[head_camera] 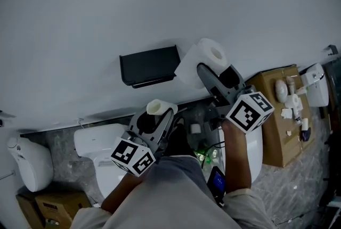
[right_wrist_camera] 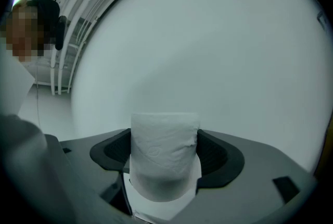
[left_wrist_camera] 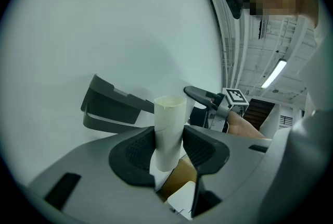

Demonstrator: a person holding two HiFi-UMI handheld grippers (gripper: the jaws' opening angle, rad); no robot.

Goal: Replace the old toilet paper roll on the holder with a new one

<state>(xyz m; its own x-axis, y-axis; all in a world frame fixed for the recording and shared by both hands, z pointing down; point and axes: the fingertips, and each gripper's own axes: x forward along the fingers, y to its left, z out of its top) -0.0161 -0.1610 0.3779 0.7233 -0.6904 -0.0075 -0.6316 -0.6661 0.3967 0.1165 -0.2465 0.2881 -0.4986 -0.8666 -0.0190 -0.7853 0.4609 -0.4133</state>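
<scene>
A black wall holder (head_camera: 149,65) hangs on the pale wall, with no roll on it; the left gripper view shows the holder (left_wrist_camera: 112,106) too. My left gripper (head_camera: 154,116) is shut on an empty cardboard tube (head_camera: 157,107), below and slightly right of the holder. The tube (left_wrist_camera: 169,132) stands upright between the pads. My right gripper (head_camera: 205,71) is shut on a full white toilet paper roll (head_camera: 205,62), just right of the holder. The roll (right_wrist_camera: 164,160) fills the gap between the jaws.
A white toilet (head_camera: 98,150) sits below the holder. A cardboard box (head_camera: 274,116) with small white items stands at the right. A white bin (head_camera: 29,161) is at the left, another carton (head_camera: 50,206) in the bottom left corner.
</scene>
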